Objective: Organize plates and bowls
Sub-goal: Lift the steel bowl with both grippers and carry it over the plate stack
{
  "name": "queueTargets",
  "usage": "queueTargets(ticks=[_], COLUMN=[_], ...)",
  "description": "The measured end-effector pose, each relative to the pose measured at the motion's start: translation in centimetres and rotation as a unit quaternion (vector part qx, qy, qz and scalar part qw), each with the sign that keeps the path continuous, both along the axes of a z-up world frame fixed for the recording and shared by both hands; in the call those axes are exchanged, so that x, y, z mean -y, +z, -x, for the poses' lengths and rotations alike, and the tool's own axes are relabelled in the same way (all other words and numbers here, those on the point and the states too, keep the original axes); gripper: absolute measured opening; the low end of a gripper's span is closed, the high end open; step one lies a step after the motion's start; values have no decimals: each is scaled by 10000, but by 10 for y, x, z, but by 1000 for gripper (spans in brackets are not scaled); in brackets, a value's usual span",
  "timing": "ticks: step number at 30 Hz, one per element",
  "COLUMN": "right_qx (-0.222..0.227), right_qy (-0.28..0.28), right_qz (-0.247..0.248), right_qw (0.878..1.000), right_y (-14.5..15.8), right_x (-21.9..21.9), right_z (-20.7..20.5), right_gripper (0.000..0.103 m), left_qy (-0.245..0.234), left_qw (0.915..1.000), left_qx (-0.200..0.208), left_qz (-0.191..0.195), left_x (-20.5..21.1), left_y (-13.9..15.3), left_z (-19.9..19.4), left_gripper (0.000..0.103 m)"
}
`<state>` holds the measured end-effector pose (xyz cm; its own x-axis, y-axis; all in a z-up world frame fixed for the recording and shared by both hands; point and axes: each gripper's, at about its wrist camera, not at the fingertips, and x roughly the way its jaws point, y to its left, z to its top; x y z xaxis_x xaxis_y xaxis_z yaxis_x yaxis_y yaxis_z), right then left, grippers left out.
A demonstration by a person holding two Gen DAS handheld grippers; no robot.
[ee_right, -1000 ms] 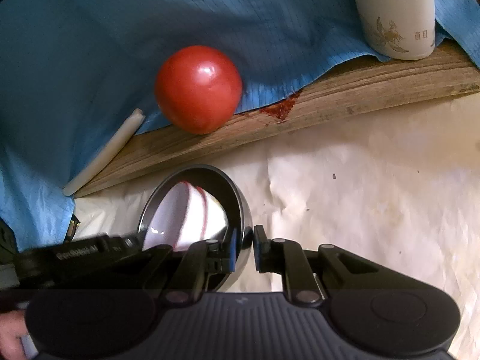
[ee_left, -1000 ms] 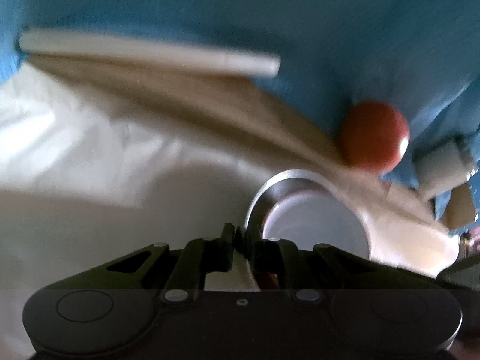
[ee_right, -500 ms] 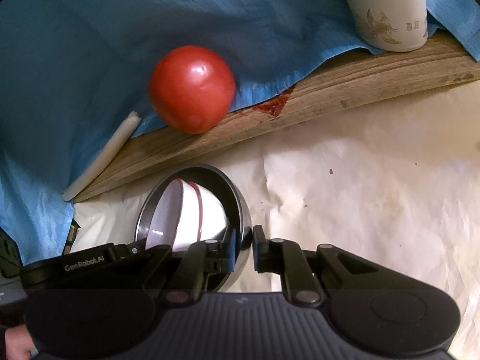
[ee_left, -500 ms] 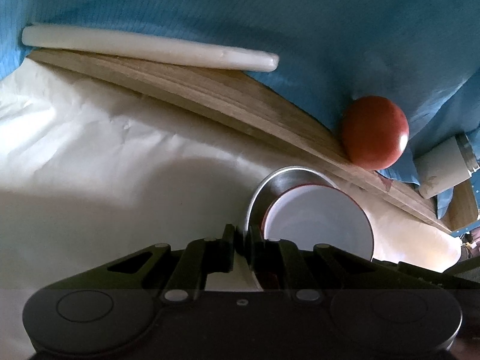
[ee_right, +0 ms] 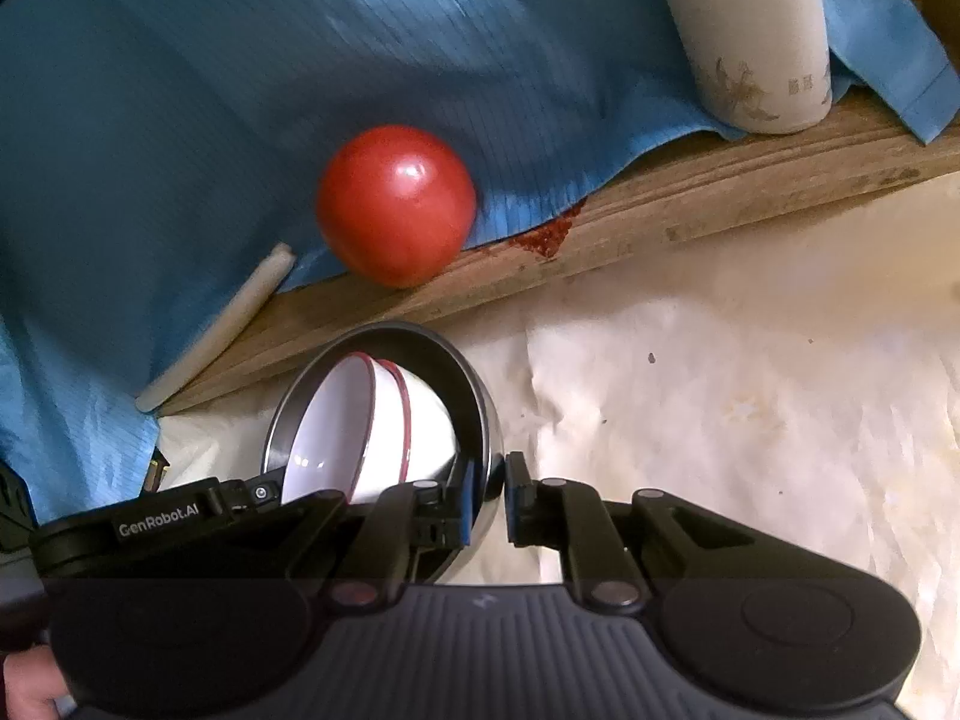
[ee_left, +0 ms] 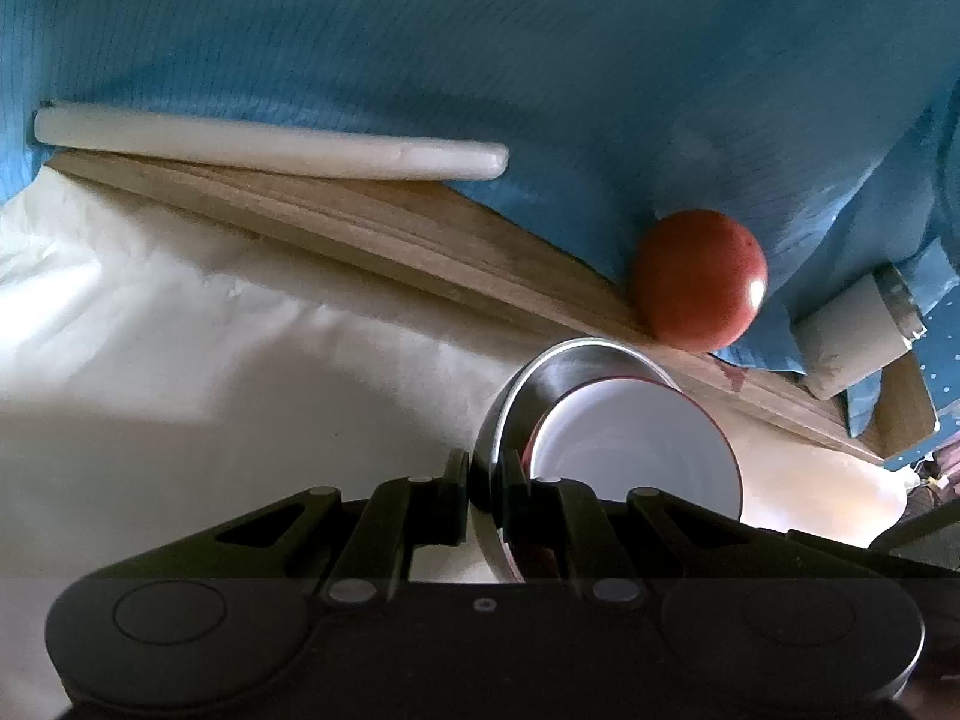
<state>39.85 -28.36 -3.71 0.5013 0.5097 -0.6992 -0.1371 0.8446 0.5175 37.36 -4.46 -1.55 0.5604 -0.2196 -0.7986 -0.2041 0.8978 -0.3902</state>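
Note:
A tilted steel bowl (ee_left: 510, 396) (ee_right: 420, 345) rests on white paper beside a wooden board. Nested inside it are two white bowls with red rims; the inner one (ee_left: 636, 456) (ee_right: 336, 420) faces the left wrist camera, and the second (ee_right: 429, 420) sits behind it. My left gripper (ee_left: 486, 489) is shut on the steel bowl's rim on its left side. My right gripper (ee_right: 489, 501) is shut on the rim on the opposite side. The left gripper's black body (ee_right: 180, 519) shows at the lower left of the right wrist view.
A red tomato (ee_left: 699, 279) (ee_right: 396, 207) sits on the board's edge (ee_right: 720, 198) against a blue cloth (ee_left: 480, 30). A long white stick (ee_left: 270, 144) (ee_right: 222, 324) lies along the board. A white bottle (ee_right: 750, 30) (ee_left: 852, 348) stands further right. Crumpled white paper (ee_right: 720, 420) covers the surface.
The left wrist view was blurred a second ago and is sharp now. Both grippers keep their hold on the steel bowl's rim, and the bowls have barely shifted.

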Motion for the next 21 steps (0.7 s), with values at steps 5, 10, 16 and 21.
queueTargets(ticks=[5, 10, 16, 21], right_qx=[109, 207, 275, 297], right_qy=[-29, -43, -55, -50], right_qz=[-13, -26, -37, -37], right_qw=[9999, 9998, 9996, 9995], right_y=[7, 13, 18, 19], right_x=[3, 5, 6, 6], right_z=[8, 16, 26, 35], right_gripper=[12, 12, 12, 12], left_qy=[-25, -37, -50, -66], left_qw=[9999, 9998, 9996, 9996], left_qx=[99, 198, 263, 269], left_qz=[-4, -19, -22, -17], left_x=[2, 4, 5, 4], left_y=[7, 14, 21, 24], left_z=[5, 12, 22, 29], left_gripper=[9, 9, 9, 9])
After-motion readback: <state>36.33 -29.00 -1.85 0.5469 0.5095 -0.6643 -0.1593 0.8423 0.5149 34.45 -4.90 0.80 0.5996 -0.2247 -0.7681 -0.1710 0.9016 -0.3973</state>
